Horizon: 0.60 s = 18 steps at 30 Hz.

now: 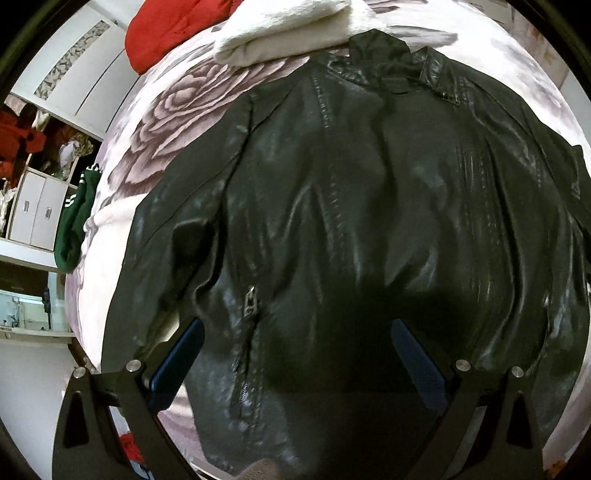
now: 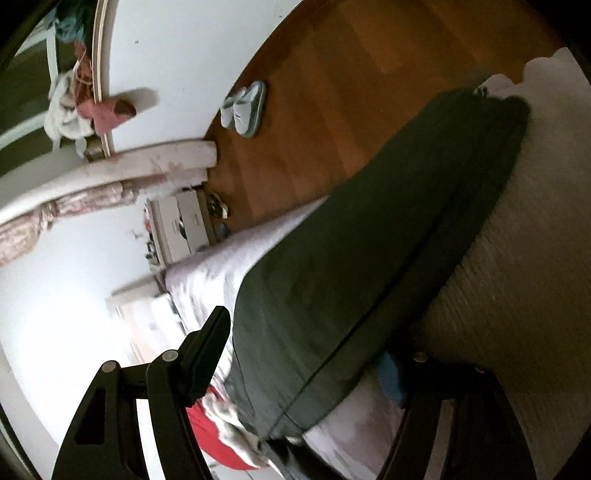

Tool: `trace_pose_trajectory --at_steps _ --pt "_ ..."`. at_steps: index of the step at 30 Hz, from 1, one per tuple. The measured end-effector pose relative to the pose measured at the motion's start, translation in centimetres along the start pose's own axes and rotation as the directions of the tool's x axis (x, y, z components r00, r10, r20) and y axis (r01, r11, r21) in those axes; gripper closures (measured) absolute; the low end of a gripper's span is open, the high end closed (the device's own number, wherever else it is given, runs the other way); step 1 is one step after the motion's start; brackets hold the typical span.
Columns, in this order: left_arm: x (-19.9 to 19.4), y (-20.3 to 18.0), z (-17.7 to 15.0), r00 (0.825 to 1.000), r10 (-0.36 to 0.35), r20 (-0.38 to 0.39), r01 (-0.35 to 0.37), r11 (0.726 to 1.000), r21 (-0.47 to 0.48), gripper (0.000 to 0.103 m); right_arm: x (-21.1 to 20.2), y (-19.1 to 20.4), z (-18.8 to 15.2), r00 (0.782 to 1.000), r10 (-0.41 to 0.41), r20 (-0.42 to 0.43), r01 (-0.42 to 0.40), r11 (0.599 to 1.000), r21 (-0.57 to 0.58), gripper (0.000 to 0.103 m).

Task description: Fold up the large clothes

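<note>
A black leather jacket (image 1: 351,206) lies spread front-up on the rose-patterned bed cover (image 1: 170,122), collar at the far end. My left gripper (image 1: 295,354) hangs open just above the jacket's near hem, by its zip, one blue pad (image 1: 177,362) over the jacket's left edge. In the right wrist view a dark green folded garment (image 2: 351,258) stretches across the bed. It runs into the gap of my right gripper (image 2: 299,369), whose jaws stand apart. The left finger (image 2: 207,350) looks clear of the cloth, and the right pad (image 2: 391,373) is half hidden behind it.
A folded cream garment (image 1: 288,33) and a red one (image 1: 173,29) lie beyond the jacket's collar. Green striped cloth (image 1: 74,221) hangs off the bed's left edge by white cabinets (image 1: 37,210). A beige knit (image 2: 498,277) lies beside the green garment. Slippers (image 2: 245,107) sit on the wooden floor.
</note>
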<state>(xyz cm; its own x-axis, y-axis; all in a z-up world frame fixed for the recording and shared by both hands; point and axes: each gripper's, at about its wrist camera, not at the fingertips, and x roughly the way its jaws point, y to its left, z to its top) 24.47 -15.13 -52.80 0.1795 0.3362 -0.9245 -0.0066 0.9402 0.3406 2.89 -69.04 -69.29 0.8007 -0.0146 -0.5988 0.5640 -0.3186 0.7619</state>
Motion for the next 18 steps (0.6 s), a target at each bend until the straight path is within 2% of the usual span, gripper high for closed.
trace_pose_trajectory --at_steps 1,2,4,7,10,12,13,15,17,18 --pt "0.1 0.0 0.3 1.000 0.001 0.005 -0.001 1.000 -0.010 0.000 0.2 0.0 0.5 1.000 -0.018 0.006 0.018 1.000 0.006 0.085" --pt "0.1 0.0 0.5 1.000 0.001 0.009 -0.001 1.000 -0.020 0.000 0.2 0.0 1.3 1.000 -0.017 0.008 0.017 1.000 0.014 0.099" --pt "0.3 0.5 0.9 1.000 0.007 0.017 -0.006 0.999 -0.050 0.000 0.0 1.4 2.3 0.999 -0.048 0.021 0.048 0.999 -0.015 0.100" --pt "0.8 2.4 1.1 1.000 0.017 0.021 -0.015 0.995 -0.099 0.000 -0.3 5.9 2.0 0.994 -0.104 0.041 0.110 0.977 -0.184 0.100" --pt "1.4 4.7 0.6 0.999 0.041 0.025 -0.037 0.990 -0.139 0.000 -1.1 12.4 -0.5 0.987 -0.144 0.077 0.163 0.901 -0.402 0.100" --pt "1.9 6.8 0.0 0.997 0.071 0.024 -0.067 0.985 -0.158 0.000 -1.3 18.2 -4.1 0.982 -0.154 0.106 0.187 0.790 -0.583 0.100" --pt "2.2 8.1 -0.4 0.997 0.079 0.022 -0.074 0.982 -0.173 0.000 -1.2 20.0 -5.6 0.982 -0.152 0.108 0.186 0.754 -0.630 0.100" --pt "2.8 10.2 -1.2 0.996 0.089 0.012 -0.085 0.975 -0.205 0.000 0.1 25.7 -11.5 0.983 -0.147 0.108 0.176 0.605 -0.777 0.100" --pt "3.7 13.1 -2.1 0.996 0.090 -0.016 -0.091 0.965 -0.247 0.000 1.5 29.5 -17.8 0.984 -0.145 0.105 0.159 0.446 -0.881 0.100" --pt "3.9 14.1 -2.4 0.996 0.089 -0.027 -0.092 0.959 -0.267 0.000 2.7 31.1 -22.1 0.985 -0.145 0.090 0.136 0.348 -0.927 0.100"
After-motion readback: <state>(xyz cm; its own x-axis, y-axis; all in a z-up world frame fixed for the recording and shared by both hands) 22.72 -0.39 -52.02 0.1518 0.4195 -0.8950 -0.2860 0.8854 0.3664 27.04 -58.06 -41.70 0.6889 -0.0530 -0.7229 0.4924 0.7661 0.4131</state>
